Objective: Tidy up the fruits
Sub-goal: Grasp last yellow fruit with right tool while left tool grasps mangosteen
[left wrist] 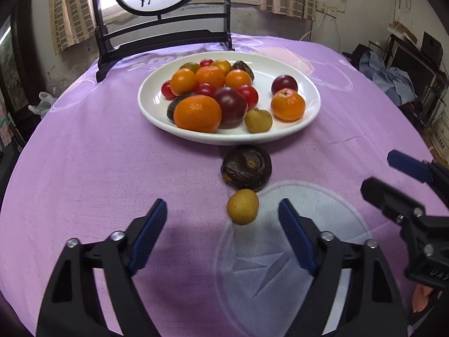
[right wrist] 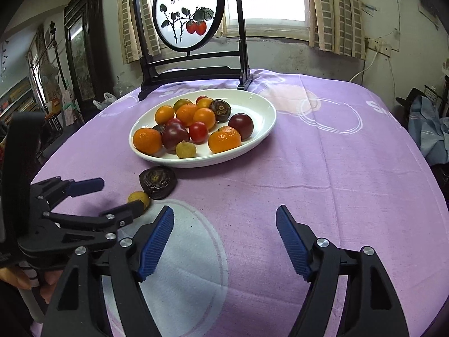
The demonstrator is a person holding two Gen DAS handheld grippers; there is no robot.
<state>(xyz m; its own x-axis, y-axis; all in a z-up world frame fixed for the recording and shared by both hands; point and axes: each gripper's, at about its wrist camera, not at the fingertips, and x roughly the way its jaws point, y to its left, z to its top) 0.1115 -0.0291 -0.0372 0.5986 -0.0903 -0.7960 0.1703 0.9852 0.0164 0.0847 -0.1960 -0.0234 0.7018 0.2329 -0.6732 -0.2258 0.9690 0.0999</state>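
the small yellow fruit (left wrist: 242, 206) lies on the purple tabletop (left wrist: 98, 174), just in front of the white plate (left wrist: 311, 106). it touches, or nearly touches, a dark wrinkled fruit (left wrist: 246, 171) that sits between it and the plate. the plate already holds many fruits: oranges, red tomatoes, dark plums and one more yellow fruit.

the step in hand looks like picking up the small yellow fruit so it can join the others. to do it well, the left gripper (left wrist: 221, 219) should go a little further forward and down, so its two blue pads sit on both sides of the fruit. it should close softly, since the fruit is round and could roll or pop out. it should not bump the dark fruit behind.

the left gripper is released, with nothing between its pads. it points down at the tabletop, and the yellow fruit is just ahead of its tips.

the right gripper (right wrist: 224, 224) is released too and holds nothing. it hangs over bare cloth, close beside the left one.
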